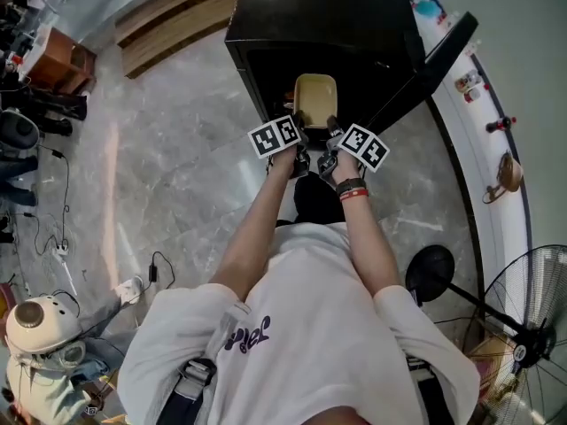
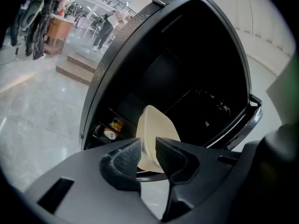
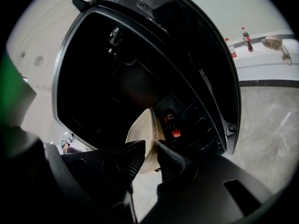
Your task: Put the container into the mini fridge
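The container hangs in the mouth of the open mini fridge, its long axis pointing into the cavity. The left gripper and right gripper are equally near, side by side, jaws clamped on its outer rim. The way in is probably straight ahead.

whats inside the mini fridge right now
The cream container, held by the left hand-held gripper and right hand-held gripper, sits in the mini fridge opening; red-capped items and a can show at its sides. The rest is dark, and the container covers what's behind it.
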Available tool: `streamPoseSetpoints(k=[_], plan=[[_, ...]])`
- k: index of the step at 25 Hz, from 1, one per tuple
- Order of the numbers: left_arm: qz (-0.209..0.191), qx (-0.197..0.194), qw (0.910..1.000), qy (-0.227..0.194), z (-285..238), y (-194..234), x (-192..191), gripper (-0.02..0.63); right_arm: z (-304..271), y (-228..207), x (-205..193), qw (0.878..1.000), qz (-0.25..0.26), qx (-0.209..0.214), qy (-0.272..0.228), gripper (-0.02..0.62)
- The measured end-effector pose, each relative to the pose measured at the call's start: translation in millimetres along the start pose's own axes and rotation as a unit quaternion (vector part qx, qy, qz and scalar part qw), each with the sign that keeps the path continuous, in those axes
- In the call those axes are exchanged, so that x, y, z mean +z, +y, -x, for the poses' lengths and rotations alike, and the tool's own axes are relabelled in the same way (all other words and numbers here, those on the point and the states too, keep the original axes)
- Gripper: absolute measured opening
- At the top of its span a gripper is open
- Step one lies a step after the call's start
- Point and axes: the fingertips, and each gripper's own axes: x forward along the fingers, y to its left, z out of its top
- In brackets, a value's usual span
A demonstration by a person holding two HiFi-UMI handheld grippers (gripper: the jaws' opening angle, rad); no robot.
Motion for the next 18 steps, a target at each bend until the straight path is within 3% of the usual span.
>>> streamPoseSetpoints(k=[18], plan=[[-0.022,0.004,0.9994,0.026,-64,19,17,0.105,-63,-18,23,1.0,0.025,-0.006,-0.005,0.097]])
